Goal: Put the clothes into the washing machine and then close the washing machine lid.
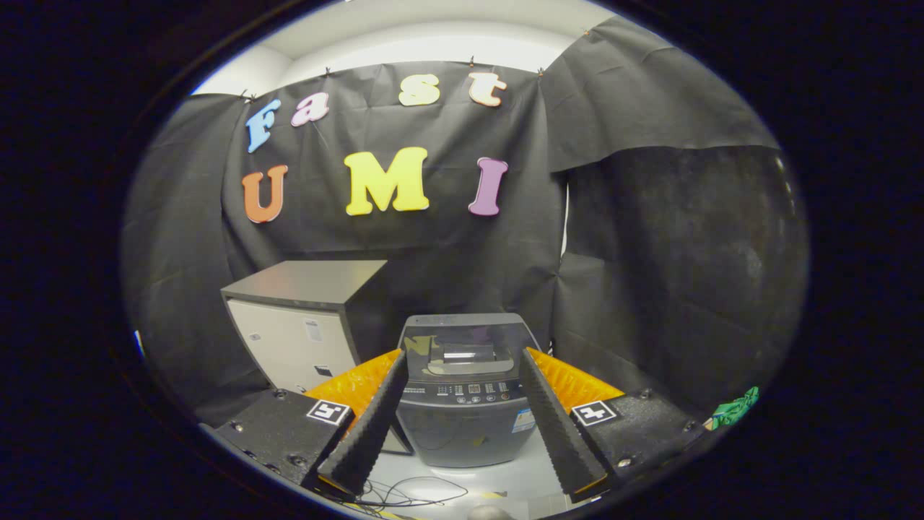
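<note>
Small top-loading washing machine [468, 390], standing on the floor just ahead of the hand-held gripper [462, 415] and framed between its two fingers; its dark glass lid [462, 347] lies flat and shut over the tub, so the contents cannot be told. A green piece of clothing [735, 408] lies well off to the gripper's right. The fingers are spread wide and hold nothing, aimed square at the machine. A grey cabinet [307, 328] stands beyond and to the left; loose cable [411, 495] lies beneath the fingers.
</note>
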Motion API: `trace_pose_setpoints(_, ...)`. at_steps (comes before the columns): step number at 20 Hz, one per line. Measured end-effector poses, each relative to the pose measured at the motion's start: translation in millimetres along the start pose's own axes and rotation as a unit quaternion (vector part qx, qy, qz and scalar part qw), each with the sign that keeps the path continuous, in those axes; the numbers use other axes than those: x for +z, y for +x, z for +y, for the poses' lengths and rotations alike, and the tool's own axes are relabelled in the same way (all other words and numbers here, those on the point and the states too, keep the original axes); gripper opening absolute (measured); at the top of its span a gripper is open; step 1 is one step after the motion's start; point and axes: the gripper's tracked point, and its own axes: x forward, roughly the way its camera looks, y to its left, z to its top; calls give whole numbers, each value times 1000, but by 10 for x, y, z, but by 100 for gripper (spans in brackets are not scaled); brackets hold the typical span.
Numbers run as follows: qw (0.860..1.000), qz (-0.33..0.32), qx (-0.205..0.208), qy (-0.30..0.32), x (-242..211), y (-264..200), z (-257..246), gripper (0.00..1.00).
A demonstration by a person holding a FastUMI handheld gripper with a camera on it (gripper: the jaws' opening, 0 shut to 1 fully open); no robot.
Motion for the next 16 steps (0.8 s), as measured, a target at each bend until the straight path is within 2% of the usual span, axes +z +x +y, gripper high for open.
trace_pose_setpoints(9, 1000, -5, -8, 10, -338, -689, -93, 98)
trace_pose_setpoints(16, 1000, 1, -6, -2, -417, -791, -131, 98)
